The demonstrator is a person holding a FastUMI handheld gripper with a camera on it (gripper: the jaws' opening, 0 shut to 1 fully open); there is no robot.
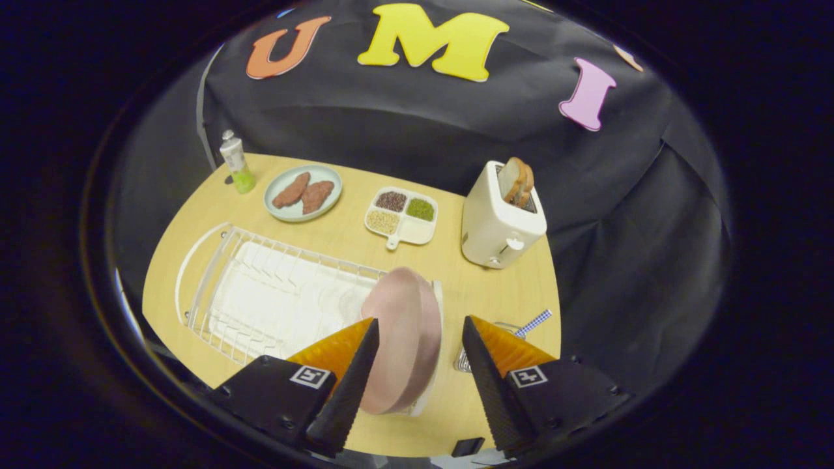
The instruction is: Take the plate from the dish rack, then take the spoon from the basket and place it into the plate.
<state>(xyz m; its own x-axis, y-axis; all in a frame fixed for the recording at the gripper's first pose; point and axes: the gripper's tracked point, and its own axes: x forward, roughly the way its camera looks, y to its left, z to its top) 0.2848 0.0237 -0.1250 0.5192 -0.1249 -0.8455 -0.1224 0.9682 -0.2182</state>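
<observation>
At the bench's near edge, the plate [404,339] stood on edge in the dish rack [260,293], btwn your tool's [417,352] fingers, which gaped wide w/o touching it. You needed to centre on the rim, close firmly, then lift straight up.

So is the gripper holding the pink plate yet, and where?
Nothing is held. The gripper is open, its fingers on either side of the upright pink plate in the dish rack, with a gap at the right one.
</observation>
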